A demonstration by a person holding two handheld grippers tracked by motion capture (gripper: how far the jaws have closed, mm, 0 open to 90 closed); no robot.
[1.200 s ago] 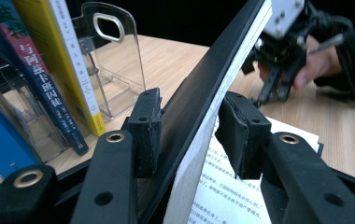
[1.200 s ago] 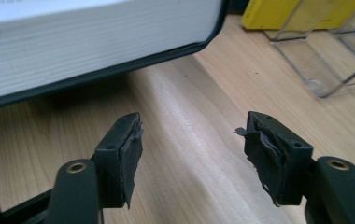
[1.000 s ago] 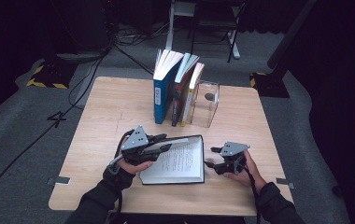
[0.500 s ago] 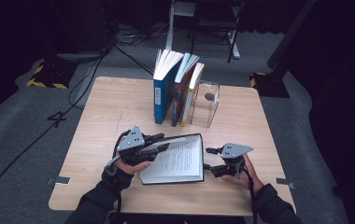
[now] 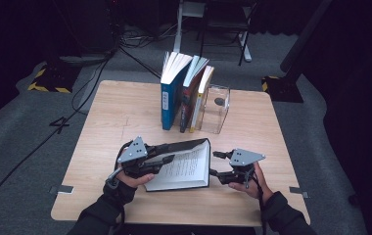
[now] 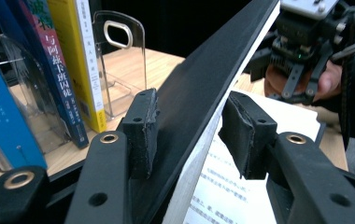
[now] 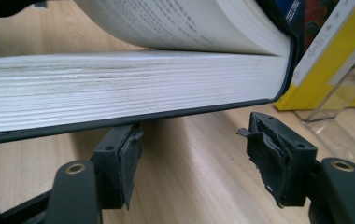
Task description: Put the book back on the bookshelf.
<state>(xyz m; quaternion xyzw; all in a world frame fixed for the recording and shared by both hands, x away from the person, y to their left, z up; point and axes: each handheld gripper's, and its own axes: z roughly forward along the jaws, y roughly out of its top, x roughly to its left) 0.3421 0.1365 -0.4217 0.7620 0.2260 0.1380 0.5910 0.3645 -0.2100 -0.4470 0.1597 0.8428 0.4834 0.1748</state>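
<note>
An open book (image 5: 186, 169) with a black cover lies near the table's front edge, its left cover (image 6: 203, 74) raised at a slant. My left gripper (image 5: 169, 156) straddles that raised cover. In the left gripper view its left pad (image 6: 140, 126) rests on the black outside, while the right pad (image 6: 245, 130) stands just off the pages. These jaws have just been opening. My right gripper (image 5: 214, 164) is open at the book's right edge. In the right gripper view its jaws sit low beside the thick page block (image 7: 119, 93), holding nothing.
Three upright books (image 5: 184, 93) lean in a clear plastic holder (image 5: 216, 110) at the back middle of the wooden table (image 5: 125, 112). A yellow book (image 6: 73, 56) is the nearest of them to the holder's wall. Cables and stands lie on the floor beyond.
The left jaws have spread a little around the raised cover. The right gripper has lifted slightly beside the book's right edge.
</note>
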